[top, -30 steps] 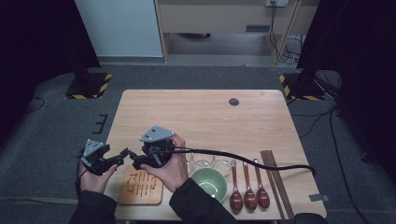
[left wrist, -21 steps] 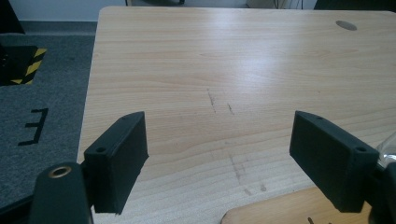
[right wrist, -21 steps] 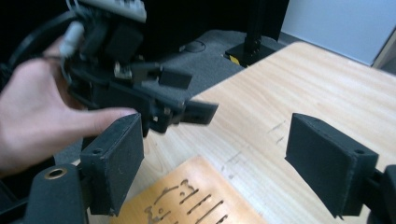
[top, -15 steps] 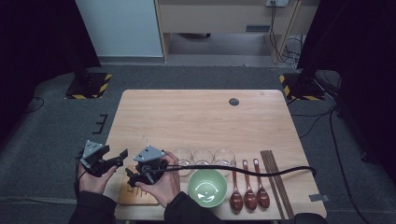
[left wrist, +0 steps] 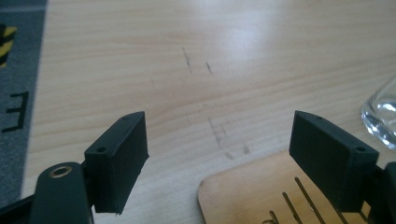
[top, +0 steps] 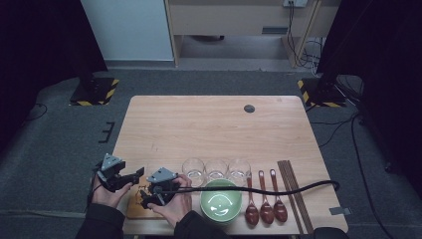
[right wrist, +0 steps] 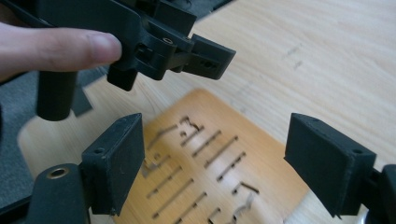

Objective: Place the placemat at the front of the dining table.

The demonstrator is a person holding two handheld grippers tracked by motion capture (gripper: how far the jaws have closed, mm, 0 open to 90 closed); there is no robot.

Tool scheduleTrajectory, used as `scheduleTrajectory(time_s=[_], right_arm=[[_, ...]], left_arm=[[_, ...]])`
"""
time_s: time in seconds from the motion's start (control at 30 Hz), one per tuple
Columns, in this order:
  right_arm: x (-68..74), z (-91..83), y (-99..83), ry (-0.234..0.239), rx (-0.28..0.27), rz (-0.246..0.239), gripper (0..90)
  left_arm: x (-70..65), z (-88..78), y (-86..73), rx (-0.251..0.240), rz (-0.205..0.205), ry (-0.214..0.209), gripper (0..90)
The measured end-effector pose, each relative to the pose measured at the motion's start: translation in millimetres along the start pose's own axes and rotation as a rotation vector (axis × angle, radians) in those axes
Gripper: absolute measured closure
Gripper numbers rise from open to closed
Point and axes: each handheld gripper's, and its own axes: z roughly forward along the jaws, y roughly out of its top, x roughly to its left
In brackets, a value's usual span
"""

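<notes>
Hovering my right tongs, spread wide and pinching nothing, over the slotted wooden board at the bench's near-left corner, lining up to take it. My left tongs, also spread and empty, are waiting beside its edge. The board's cut-out marks aren't readable.

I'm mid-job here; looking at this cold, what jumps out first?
Both grippers crowd the near left corner of the table: the right gripper hangs with open jaws over a slotted wooden board, and the left gripper sits open at the board's left edge. To their right runs a tidy row: three clear glasses, a green bowl, three dark red spoons and chopsticks.
</notes>
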Motion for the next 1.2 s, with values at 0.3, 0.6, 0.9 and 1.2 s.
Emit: scheduleTrajectory(time_s=[0.3, 0.6, 0.9, 1.2], right_arm=[[0.5, 13.4, -21.3, -0.023, 0.078, -0.003, 17.1], [1.1, 21.8, -32.4, -0.055, 0.129, -0.015, 16.7], [2.0, 24.6, -37.8, -0.087, 0.158, 0.0, 16.1], [2.3, 27.1, -41.6, -0.096, 0.161, -0.001, 15.8]], left_arm=[[-8.1, 14.3, -7.1, 0.105, 0.034, -0.024, 18.3], [-10.8, 23.5, -8.4, 0.143, 0.056, -0.027, 15.7], [-14.6, 28.6, -9.9, 0.191, 0.07, -0.032, 13.7], [-16.8, 31.6, -11.2, 0.218, 0.073, -0.028, 9.7]])
